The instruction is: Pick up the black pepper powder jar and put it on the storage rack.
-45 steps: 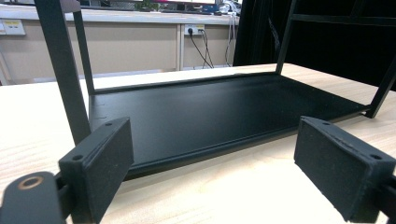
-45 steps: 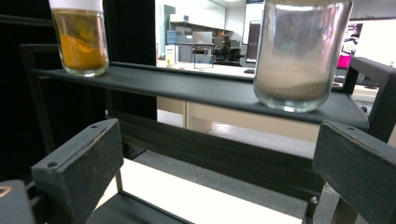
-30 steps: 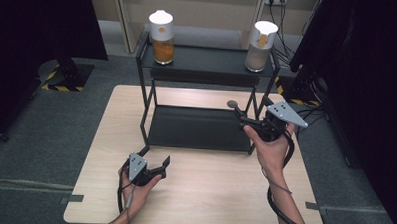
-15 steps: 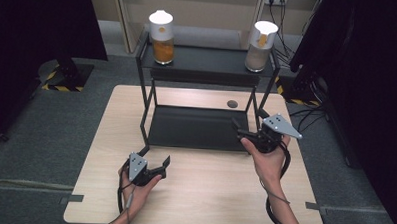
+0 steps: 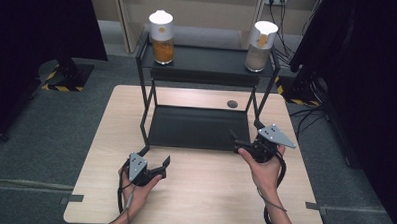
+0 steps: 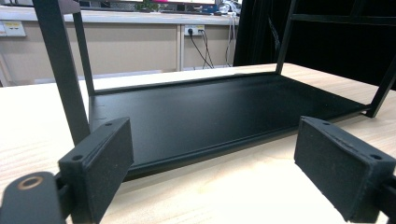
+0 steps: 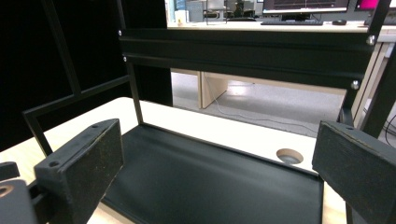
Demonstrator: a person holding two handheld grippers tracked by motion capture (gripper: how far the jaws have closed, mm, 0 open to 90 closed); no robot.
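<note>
A black two-level metal rack (image 5: 198, 127) stands on the wooden table (image 5: 110, 139). On its top shelf stand a jar with orange contents (image 5: 161, 30) at the left and a jar with pale contents (image 5: 260, 46) at the right, both white-lidded. My left gripper (image 5: 160, 165) rests low near the table's front, open and empty, pointing at the rack's lower tray (image 6: 215, 112). My right gripper (image 5: 238, 139) hovers by the tray's front right corner, jaws wide and empty, facing the lower tray (image 7: 201, 186).
A round cable hole (image 5: 232, 103) lies in the table behind the rack, also seen as the cable hole (image 7: 289, 156) past the tray. Black curtains flank both sides. Cables trail from each gripper toward the table's front edge.
My right gripper has come down and toward the front, from beside the rack's right post to the tray's front right corner. The left gripper has stayed put.
</note>
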